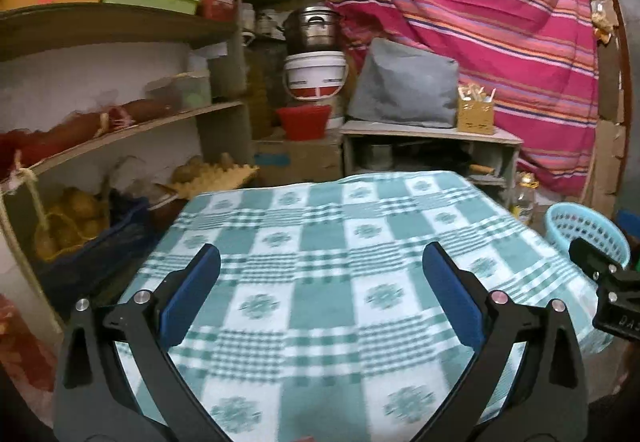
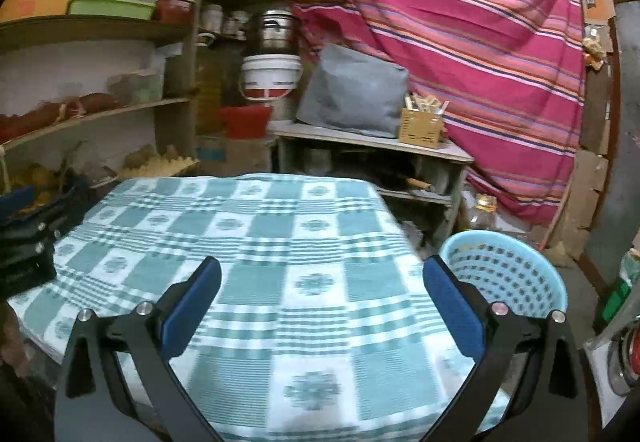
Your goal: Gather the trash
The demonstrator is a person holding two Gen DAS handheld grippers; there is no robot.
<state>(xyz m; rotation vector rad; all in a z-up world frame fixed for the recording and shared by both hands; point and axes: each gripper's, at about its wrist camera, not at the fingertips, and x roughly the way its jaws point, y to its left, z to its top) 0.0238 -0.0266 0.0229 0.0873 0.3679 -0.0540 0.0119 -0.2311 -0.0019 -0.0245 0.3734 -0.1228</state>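
Sitting low beside the table's (image 2: 256,218) right edge, a light-blue perforated basket (image 2: 506,274), round w/ open top. Left gripper (image 1: 320,274) hangs over the green-check cloth, jaws spread wide, nothing held. Right gripper (image 2: 322,278) same: wide apart, empty, basket just right of its fingertip.

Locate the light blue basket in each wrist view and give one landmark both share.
Left wrist: light blue basket at the right edge, past the table's corner, partly hidden.
Right wrist: basket lower right, beside the table, behind the right finger.
Shared landmark: white bucket under the steel pot.
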